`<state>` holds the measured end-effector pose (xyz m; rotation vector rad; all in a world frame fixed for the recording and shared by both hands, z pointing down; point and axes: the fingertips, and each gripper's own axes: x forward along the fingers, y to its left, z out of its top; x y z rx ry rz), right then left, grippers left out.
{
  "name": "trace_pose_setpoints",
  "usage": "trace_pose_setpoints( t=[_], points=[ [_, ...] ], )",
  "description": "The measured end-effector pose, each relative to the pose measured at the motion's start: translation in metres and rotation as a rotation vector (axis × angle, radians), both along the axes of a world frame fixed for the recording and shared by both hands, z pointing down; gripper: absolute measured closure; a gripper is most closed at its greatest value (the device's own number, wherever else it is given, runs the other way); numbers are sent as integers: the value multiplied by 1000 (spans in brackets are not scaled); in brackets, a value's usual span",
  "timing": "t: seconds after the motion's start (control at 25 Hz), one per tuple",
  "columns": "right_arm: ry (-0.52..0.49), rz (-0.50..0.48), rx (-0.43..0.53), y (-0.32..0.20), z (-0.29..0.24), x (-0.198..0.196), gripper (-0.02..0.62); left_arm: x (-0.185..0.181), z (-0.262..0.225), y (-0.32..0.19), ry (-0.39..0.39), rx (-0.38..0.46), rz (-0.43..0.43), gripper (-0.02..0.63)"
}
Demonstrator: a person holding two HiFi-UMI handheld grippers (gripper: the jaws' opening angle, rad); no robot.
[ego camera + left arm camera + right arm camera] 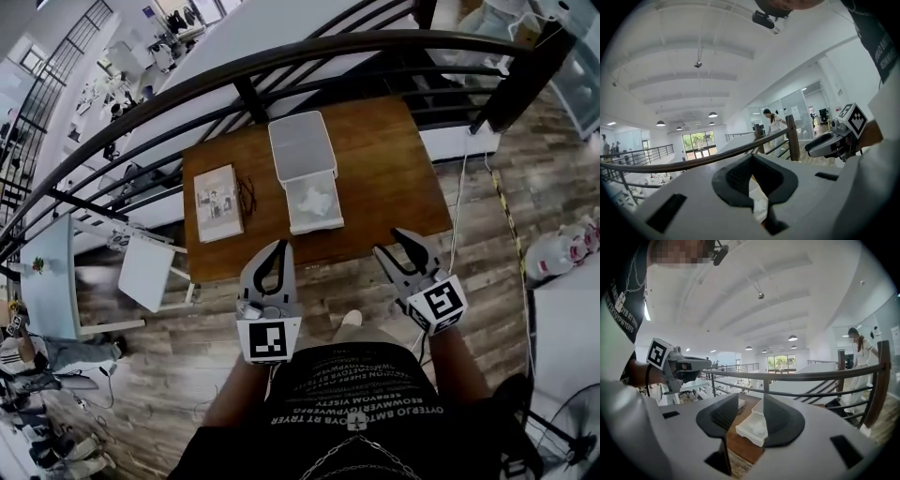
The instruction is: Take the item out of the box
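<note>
Head view, contents. One brown wooden table, set against a black metal railing. On it, centre: one white rectangular box, open, with its shallow tray towards the person and its white lid lying at the tray's far end. Long axis of the box: running away from the person. In the tray: the item, a white crumpled or wrapped thing, not lifted out; what it was could not be told. Left of the box and apart from it: one pale printed booklet, with a thin dark looped thing, cord or spectacles, just beside it.

Left gripper: held off the table's near edge, pointing at the box; jaw tips together, nothing between them. Right gripper: off the same near edge, to the box's right; jaws apart and empty, the box's near corner showing through the gap in the right gripper view.

Relation governing the next move: the item lay ahead of both grippers and between their lines, and neither touched the box. The left gripper was the nearer, almost in line with the tray's near end; the right gripper stood farther off to the side. Judged: removal not yet begun. The right gripper, already parted, would need to travel forward and inward; the left would need to part its jaws first.
</note>
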<state>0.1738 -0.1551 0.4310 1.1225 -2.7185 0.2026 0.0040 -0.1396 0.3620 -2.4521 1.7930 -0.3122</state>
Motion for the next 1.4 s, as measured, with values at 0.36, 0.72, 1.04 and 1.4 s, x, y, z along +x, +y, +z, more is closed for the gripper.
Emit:
trace_pose_setpoints(
  t=[0.36, 0.72, 1.04, 1.4],
  points=[
    [-13, -65, -30, -3, 11, -18, 430, -18, 3, 5, -20, -16, -65, 601],
    [6, -66, -51, -23, 28, -47, 430, -38, 15, -19, -19, -18, -39, 600],
    [39, -63, -115, -69, 52, -86, 430, -76, 14, -69, -13, -9, -27, 600],
    [83, -78, -200, -125, 99, -133, 430, -120, 27, -126, -36, -22, -12, 600]
  ],
)
